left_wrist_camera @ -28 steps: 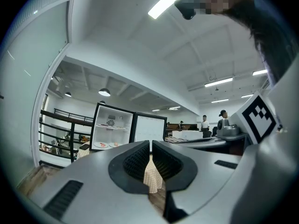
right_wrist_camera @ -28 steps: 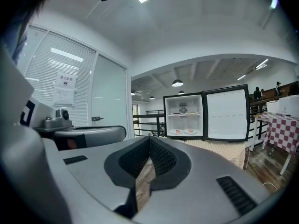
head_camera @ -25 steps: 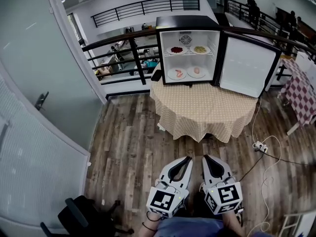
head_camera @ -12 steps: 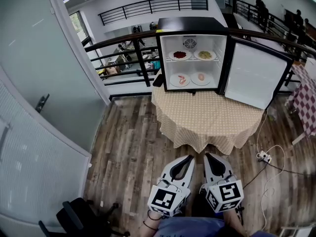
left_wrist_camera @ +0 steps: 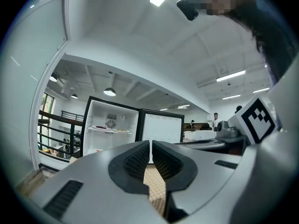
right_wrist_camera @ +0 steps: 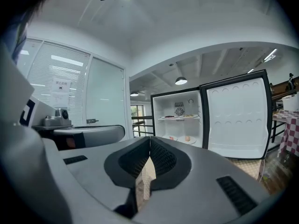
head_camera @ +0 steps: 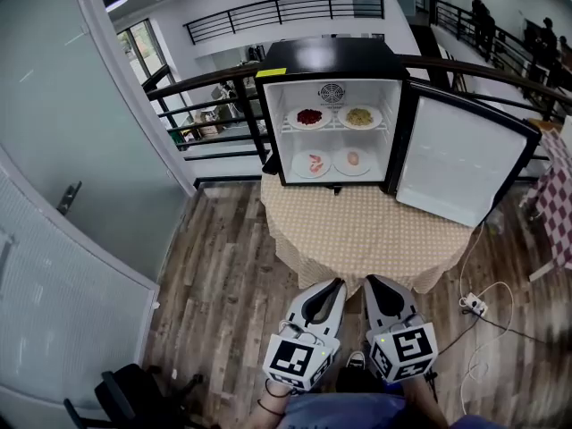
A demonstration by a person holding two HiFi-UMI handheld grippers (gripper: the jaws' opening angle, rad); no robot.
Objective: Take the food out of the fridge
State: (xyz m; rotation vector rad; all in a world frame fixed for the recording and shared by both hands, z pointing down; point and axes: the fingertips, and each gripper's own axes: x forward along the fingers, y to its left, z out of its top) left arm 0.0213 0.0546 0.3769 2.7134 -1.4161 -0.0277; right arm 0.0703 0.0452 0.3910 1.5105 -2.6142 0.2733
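The left gripper [head_camera: 336, 285] and right gripper [head_camera: 372, 282] are near, over the floor [head_camera: 223, 275] — fingers [left_wrist_camera: 136, 161] pressed together, holding nothing. The food [head_camera: 310, 115] lies on plates [head_camera: 340, 162] inside the open fridge [head_camera: 326, 56], far on the worktop [head_camera: 366, 231].

Round table [head_camera: 366, 231], covered by a beige patterned cloth: centre of the head view, standing on a wood-plank floor [head_camera: 223, 284].

Power strip [head_camera: 471, 305]: on the floor at 4 o'clock from the table, near its edge. A white cable [head_camera: 502, 286] loops from it toward 3 o'clock.

Red-checked cloth [head_camera: 559, 213]: 3 o'clock, at the frame edge.

Black railing [head_camera: 214, 105]: behind the table, at 10 to 11 o'clock from it.

Black chair [head_camera: 125, 400]: 7 o'clock, well apart from the table.

Glass partition [head_camera: 54, 150] with door handle [head_camera: 67, 197]: 9 o'clock.
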